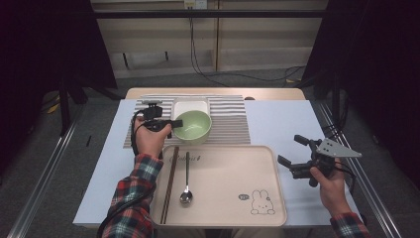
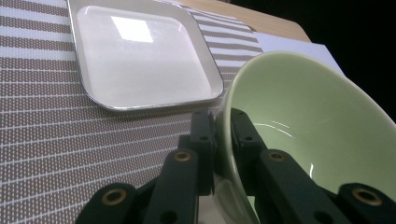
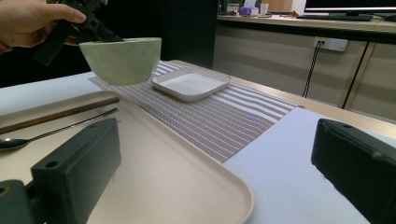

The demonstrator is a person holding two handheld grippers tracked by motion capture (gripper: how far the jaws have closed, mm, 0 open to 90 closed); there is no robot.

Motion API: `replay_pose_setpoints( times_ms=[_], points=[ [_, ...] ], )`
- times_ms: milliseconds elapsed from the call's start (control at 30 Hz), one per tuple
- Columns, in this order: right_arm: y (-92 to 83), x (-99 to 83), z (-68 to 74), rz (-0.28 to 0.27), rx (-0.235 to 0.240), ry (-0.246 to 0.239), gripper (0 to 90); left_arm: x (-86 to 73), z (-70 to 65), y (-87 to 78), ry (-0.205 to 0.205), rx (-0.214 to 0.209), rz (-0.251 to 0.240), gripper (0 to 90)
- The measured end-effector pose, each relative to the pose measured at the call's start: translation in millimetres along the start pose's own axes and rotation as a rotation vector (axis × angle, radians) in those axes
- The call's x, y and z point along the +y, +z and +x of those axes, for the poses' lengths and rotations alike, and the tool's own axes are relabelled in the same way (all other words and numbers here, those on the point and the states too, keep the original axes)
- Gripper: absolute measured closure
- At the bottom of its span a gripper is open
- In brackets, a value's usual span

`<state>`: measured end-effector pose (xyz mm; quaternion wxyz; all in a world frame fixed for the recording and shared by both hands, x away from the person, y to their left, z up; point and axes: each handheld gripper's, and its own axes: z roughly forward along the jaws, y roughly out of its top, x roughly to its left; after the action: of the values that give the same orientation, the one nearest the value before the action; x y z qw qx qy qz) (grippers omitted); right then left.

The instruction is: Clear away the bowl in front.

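My left gripper (image 1: 174, 122) is shut on the left rim of a pale green bowl (image 1: 192, 126). In the left gripper view one jaw sits outside the rim and one inside the green bowl (image 2: 308, 126), my left gripper (image 2: 223, 135) pinching the wall. The right gripper view shows the green bowl (image 3: 122, 59) held clear above the striped placemat (image 3: 224, 116). A white square dish (image 1: 189, 105) rests on the placemat (image 1: 229, 119) just behind the bowl. My right gripper (image 1: 292, 151) stands open and empty to the right of the beige tray (image 1: 225, 183), above the table.
The beige tray holds brown chopsticks (image 1: 169, 184) and a metal spoon (image 1: 186, 183) on its left side, with a rabbit print (image 1: 261, 203) at its right corner. A light blue mat (image 1: 282, 124) covers the table. Dark floor and metal rails flank the table.
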<state>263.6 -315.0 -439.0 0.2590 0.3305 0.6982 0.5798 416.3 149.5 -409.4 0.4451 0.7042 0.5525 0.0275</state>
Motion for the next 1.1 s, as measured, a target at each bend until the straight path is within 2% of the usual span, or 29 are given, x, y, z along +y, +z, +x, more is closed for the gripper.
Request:
replay_pose_setpoints(
  times_ms=[467,533,900,1100],
  points=[
    [1.8,-0.5,0.7,-0.001,0.008,0.000,1.0,-19.7,-16.2,-9.0,0.070,-0.045,0.033,82.1],
    [1.8,-0.6,0.7,0.000,0.010,-0.003,1.0,-22.3,-17.9,-8.9,0.068,-0.052,0.035,82.1],
    [2.1,-0.9,1.1,0.005,0.006,-0.002,1.0,-36.9,-29.5,-9.4,0.124,-0.078,0.060,82.0],
    [2.0,-0.9,1.1,0.008,0.003,-0.004,1.0,-44.3,-33.6,-8.2,0.131,-0.097,0.064,82.0]
  ],
)
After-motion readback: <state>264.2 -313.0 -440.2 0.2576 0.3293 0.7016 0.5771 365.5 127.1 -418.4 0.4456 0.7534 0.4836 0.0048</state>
